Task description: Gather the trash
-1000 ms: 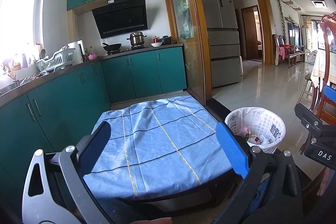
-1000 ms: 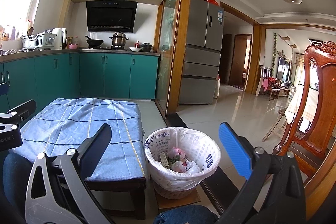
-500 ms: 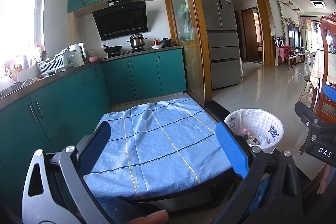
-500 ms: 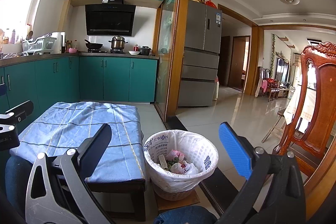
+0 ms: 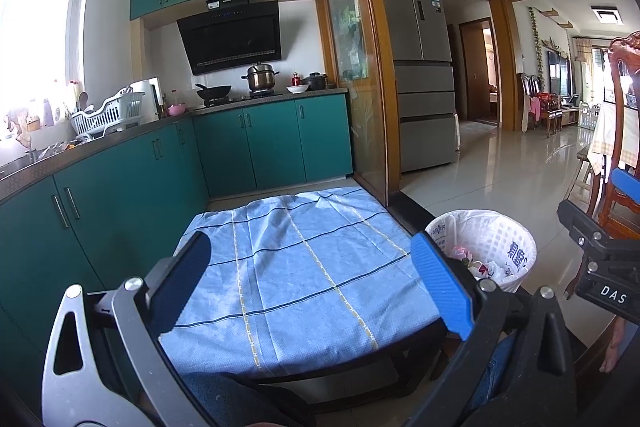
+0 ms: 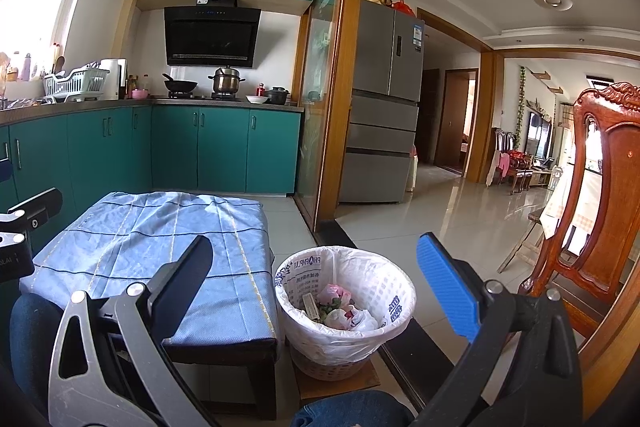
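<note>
Looking through the left wrist view first: the white plastic-lined round trash basket (image 5: 486, 247) sits at about 3 o'clock from the left gripper (image 5: 308, 285), beside the low table under a blue checked cloth (image 5: 296, 267). Jaws wide apart, holding nothing. Right wrist view: basket (image 6: 346, 303) dead center between the right gripper (image 6: 316, 285) fingers, at 12 o'clock, crumpled wrappers inside. Also spread wide, empty.

Left wrist view is looking forward and slightly down over the low table (image 5: 304, 267), facing the kitchen cabinets (image 5: 272, 143), table close below. Right wrist view is sitting further right, facing the same way, bin (image 6: 346, 303) close in front. Both are sharing the table (image 6: 160, 247), bin (image 5: 484, 247), cabinets (image 6: 224, 151) and fridge (image 5: 420, 75).
</note>
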Available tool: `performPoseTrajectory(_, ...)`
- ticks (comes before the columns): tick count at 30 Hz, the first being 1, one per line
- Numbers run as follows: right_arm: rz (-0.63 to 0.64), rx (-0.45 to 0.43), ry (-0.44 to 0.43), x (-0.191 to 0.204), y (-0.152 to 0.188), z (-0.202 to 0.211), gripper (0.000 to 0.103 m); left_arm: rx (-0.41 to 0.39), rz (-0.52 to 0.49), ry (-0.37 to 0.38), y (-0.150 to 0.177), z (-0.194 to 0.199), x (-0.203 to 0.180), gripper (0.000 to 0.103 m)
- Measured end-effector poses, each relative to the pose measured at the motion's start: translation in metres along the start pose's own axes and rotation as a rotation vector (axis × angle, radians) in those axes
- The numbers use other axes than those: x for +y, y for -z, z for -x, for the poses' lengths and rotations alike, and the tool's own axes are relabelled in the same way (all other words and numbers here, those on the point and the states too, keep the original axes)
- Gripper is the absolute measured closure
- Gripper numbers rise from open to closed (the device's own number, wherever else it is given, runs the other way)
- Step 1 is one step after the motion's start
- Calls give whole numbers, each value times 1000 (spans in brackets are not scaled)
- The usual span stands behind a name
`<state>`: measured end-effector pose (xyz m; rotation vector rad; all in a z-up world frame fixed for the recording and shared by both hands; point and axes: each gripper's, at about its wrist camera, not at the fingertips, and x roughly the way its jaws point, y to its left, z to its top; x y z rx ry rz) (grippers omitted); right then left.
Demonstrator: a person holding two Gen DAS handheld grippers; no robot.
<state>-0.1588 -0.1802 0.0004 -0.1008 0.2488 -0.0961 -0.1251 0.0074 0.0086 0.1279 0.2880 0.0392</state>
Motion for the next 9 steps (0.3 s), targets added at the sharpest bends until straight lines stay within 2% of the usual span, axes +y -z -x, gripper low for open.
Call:
performPoseTrajectory(2,-1,11,-5,1,2,-3,3,11,-3,3,1,-3,-1,3)
performPoseTrajectory(5,-1,44,-20,2,5,-12,3,72,-9,6,7,-23,0,3)
performPoseTrajectory(9,-6,92,-104,8,8,-26,3,143,-37,-63,18,-71,9,3)
